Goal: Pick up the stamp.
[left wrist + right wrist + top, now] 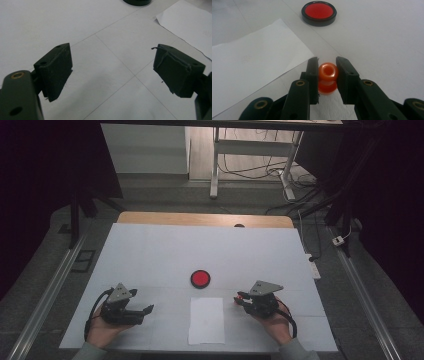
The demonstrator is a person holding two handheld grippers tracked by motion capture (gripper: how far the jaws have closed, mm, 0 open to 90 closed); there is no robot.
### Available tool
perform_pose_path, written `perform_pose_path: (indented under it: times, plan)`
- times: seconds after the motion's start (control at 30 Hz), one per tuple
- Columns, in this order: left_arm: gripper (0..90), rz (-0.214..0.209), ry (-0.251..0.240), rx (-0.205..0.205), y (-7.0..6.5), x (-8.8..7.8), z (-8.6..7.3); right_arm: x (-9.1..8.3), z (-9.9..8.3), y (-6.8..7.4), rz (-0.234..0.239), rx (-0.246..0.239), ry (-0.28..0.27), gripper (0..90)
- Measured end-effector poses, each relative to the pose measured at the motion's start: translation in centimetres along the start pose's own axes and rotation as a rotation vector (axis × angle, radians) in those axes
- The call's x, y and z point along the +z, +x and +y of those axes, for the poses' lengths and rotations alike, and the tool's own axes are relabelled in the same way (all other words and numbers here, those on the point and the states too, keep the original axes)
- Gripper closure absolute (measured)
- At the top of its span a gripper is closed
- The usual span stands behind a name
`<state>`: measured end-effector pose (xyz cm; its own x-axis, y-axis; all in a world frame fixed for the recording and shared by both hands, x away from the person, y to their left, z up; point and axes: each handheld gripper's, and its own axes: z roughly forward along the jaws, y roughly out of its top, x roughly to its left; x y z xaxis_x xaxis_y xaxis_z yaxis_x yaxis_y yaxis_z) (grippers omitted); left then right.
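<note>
Black left gripper idle, jaws wide, nothing between, hand resting low at table's left | white paper sheet centre, red ink pad beyond | right gripper clamped on orange stamp, just right of sheet | advice: keep stamp upright, squeeze steady, lift straight | right hand level, palm cradling.

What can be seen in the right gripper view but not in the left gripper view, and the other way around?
Right gripper view: the right gripper shut on a small orange stamp, and the whole red ink pad beyond it.

Left gripper view: the left gripper open, with bare white table between its jaws.

Both share: the sheet of white paper, the white table, and the ink pad, which the left gripper view cuts off to a dark edge at its top.
</note>
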<state>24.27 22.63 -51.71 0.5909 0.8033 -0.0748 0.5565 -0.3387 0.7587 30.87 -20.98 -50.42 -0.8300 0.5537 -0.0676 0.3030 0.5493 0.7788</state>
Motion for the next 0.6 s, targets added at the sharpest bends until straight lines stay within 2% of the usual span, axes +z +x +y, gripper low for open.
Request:
perform_pose_path:
  times: [0.6]
  plan:
    - [15.8, 0.001, 0.000, 0.001, 0.02, 0.00, 0.00, -0.76, 0.46, 0.10, -0.012, -0.001, -0.051, 71.8]
